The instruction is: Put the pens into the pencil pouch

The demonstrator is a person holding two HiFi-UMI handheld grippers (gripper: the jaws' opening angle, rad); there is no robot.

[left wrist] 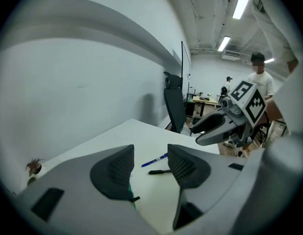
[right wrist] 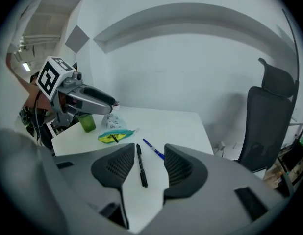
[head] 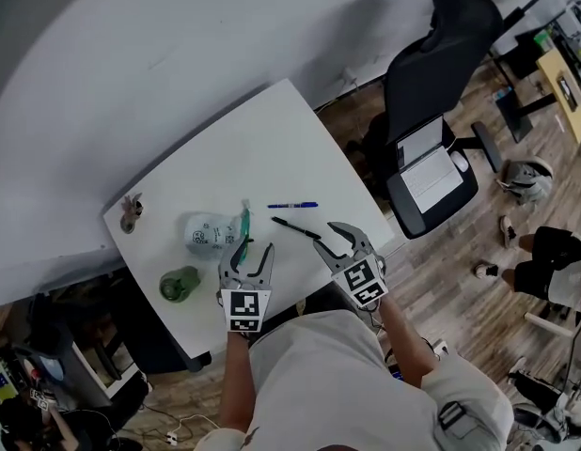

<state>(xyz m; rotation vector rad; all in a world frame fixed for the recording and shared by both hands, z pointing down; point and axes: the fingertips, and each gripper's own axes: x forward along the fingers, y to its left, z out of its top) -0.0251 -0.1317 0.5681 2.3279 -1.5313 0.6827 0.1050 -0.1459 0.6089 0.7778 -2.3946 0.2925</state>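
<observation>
Left claw (head: 255, 245) and right claw (head: 323, 232), both open and empty, near a slim black plastic pen (head: 295, 227): light, stiff, slippery, probably best pinched mid-barrel.

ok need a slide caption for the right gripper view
Right gripper, jaws apart, framing a black pen on the white table, blue pen and pencil pouch beyond.

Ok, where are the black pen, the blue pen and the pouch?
black pen (right wrist: 141, 166), right gripper view, middle of its barrel
blue pen (head: 292, 205), head view, middle of its barrel
pouch (head: 208, 233), head view, middle of its pale body, left of the teal zipper edge
</observation>
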